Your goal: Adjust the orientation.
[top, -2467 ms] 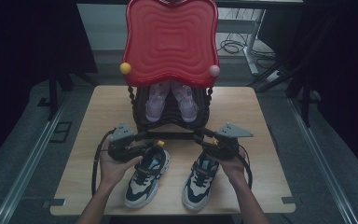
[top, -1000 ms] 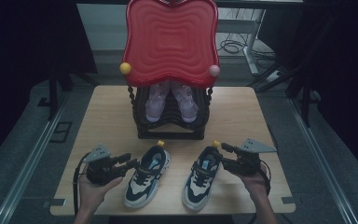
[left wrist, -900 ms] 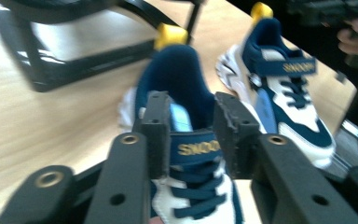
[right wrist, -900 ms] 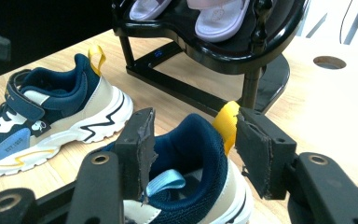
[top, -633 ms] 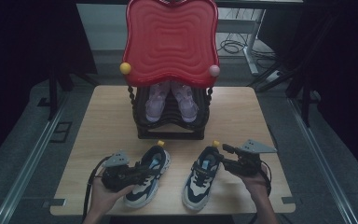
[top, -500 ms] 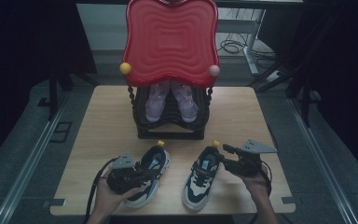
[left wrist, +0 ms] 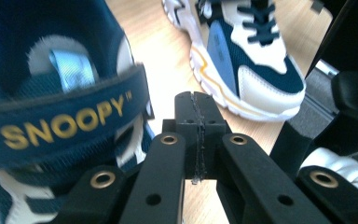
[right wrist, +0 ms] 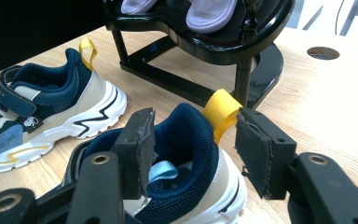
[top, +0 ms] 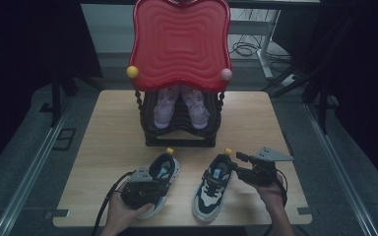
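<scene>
L gripper [top: 152,186] shifts right onto left sneaker [top: 163,169], jaws just closed empty; R gripper [top: 237,163] open astride right sneaker [top: 212,186] heel.

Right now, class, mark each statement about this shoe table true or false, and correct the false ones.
1. Both navy-and-white sneakers stand on the table. True.
2. The left gripper has its fingers spread wide. False: they are pressed together, with nothing seen between them.
3. Lilac shoes sit on the black rack. True.
4. The right gripper has its fingers at a sneaker's toe. False: they straddle the heel, beside the yellow loop.
</scene>
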Demonstrator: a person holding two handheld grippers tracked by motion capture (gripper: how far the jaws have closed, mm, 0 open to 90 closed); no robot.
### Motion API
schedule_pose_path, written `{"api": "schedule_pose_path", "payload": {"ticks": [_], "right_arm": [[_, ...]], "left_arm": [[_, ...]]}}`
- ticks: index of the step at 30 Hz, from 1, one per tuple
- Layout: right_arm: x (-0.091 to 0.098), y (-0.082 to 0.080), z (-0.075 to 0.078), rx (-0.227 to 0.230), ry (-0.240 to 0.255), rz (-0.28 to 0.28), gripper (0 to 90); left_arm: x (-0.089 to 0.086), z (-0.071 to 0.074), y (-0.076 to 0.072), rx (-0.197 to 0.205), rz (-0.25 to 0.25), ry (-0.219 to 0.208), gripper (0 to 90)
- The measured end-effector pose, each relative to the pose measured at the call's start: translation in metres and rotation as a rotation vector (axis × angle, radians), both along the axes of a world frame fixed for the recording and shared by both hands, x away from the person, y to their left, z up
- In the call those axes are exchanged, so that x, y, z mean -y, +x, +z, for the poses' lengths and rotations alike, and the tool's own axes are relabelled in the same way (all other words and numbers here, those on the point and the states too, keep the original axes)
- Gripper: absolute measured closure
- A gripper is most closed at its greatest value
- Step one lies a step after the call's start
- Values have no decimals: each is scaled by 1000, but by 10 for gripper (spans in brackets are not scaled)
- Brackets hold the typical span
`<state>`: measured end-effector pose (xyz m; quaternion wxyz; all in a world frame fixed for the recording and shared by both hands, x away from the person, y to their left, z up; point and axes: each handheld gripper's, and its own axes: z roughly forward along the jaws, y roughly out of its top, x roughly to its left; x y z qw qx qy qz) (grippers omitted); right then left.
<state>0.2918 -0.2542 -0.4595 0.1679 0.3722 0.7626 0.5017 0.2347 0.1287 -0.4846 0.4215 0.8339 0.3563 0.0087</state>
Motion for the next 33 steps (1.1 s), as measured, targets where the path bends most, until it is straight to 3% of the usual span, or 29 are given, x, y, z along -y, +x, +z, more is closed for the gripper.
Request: {"api": "schedule_pose_path", "payload": {"ticks": [3,8,19,33], "right_arm": [[2,-1,1,2,5,-6,473],[1,-2,1,1,4,-3,473],[2,-1,1,-1,4,-12,472],[2,-1,2,0,7,-17,473]], "left_arm": [[2,-8,-8,-6,6,55,899],[0,-17,-15,-26,17,74,899],[-8,-20,-19,-42,29,73,900],[-49,-22,-20,-63,133,69,899]]}}
